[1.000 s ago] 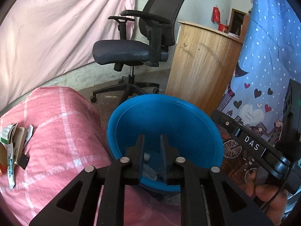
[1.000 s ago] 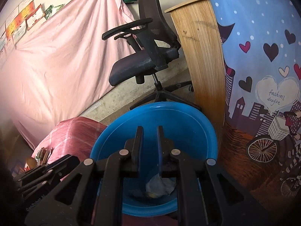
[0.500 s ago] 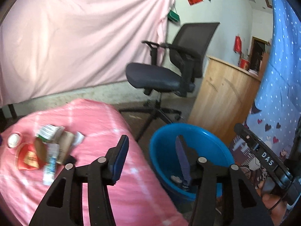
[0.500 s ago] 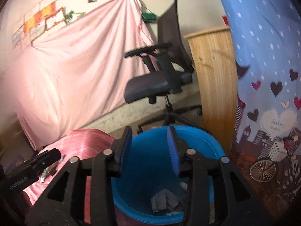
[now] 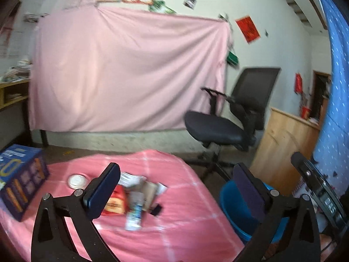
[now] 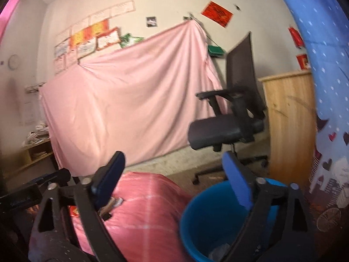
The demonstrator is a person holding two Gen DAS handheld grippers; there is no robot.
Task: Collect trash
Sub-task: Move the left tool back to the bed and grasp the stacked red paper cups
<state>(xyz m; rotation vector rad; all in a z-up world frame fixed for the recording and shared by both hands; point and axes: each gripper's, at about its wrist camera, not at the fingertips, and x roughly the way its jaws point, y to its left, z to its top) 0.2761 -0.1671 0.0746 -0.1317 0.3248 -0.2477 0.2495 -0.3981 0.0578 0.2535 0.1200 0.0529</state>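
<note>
Both grippers stand wide apart and carry nothing, their jaws having just been opening. We see the left gripper point(image 5: 177, 187) spread over the pink cloth point(image 5: 174, 235), with only air between its fingers; beyond them a heap of trash point(image 5: 133, 198) lies on the cloth: a red packet, a white tube, torn wrappers, a small black piece. A white round lid point(image 5: 76, 180) sits just beside the heap, and a blue box point(image 5: 20, 181) rests near the cloth's left edge. We find the right gripper point(image 6: 172, 179) released too, its fingers framing the wall and the black office chair point(image 6: 226, 120). Its right finger hangs over the blue bin point(image 6: 209, 214), which stands on the floor just beside the cloth's rounded right edge; crumpled scraps lie at its bottom. Beyond the bin, bare floor runs to the chair's base, with a wooden counter point(image 6: 290, 118) and a blue curtain point(image 6: 327, 54) closing the right side. The picture is blurred, so the finer bits of trash we cannot tell.
</note>
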